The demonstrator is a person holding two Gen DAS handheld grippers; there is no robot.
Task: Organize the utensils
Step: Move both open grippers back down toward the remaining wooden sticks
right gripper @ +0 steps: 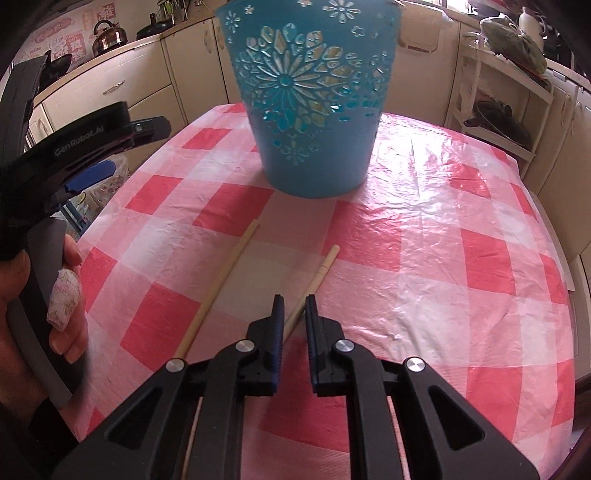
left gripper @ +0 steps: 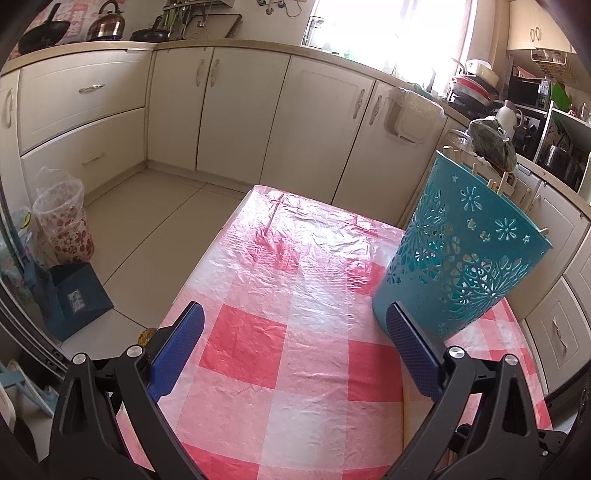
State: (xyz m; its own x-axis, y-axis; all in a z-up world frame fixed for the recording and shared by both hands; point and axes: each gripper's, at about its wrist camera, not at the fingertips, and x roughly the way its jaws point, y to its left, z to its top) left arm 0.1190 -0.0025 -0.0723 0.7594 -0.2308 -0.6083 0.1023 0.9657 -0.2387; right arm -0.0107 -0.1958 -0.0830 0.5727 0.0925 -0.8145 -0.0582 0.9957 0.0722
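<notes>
On the red-checked tablecloth [right gripper: 424,229] two chopsticks lie in front of the teal cutout basket [right gripper: 314,96]. The right gripper [right gripper: 294,306] is clamped on the right chopstick [right gripper: 320,271]; the left chopstick [right gripper: 225,273] lies loose beside it. The left gripper [left gripper: 295,325] hangs spread wide, nothing in it.

bright daylight | window [left gripper: 391,33] blown out | glare on tablecloth [right gripper: 443,155] | fisheye-bent, dark corners

Home kitchen, cabinets [left gripper: 177,110], kettle [left gripper: 106,23], countertop [left gripper: 92,46]
</notes>
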